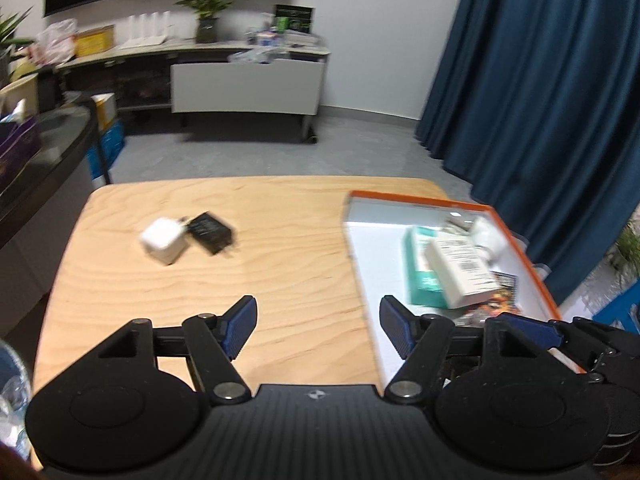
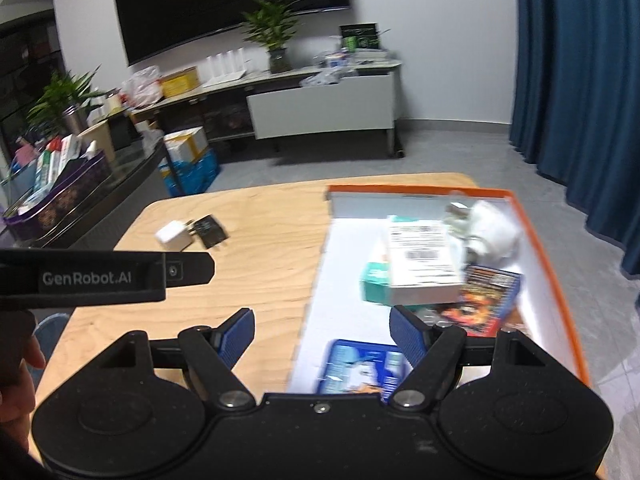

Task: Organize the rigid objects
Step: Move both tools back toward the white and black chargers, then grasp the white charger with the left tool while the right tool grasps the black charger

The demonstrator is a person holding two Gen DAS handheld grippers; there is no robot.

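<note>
Seemingly level, both grippers, left gripper (image 1: 318,326) and right gripper (image 2: 322,338), hover spread.

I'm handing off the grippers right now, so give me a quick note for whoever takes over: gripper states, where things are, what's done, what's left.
Left gripper: jaws open, empty, above the table.
Right gripper: jaws open, empty, over the near left edge of the tray.
Done: several boxes and packets already lie in the tray, including a white box on a teal box.
Left: white charger and black charger, touching, on the table's far left, outside the tray.
</note>
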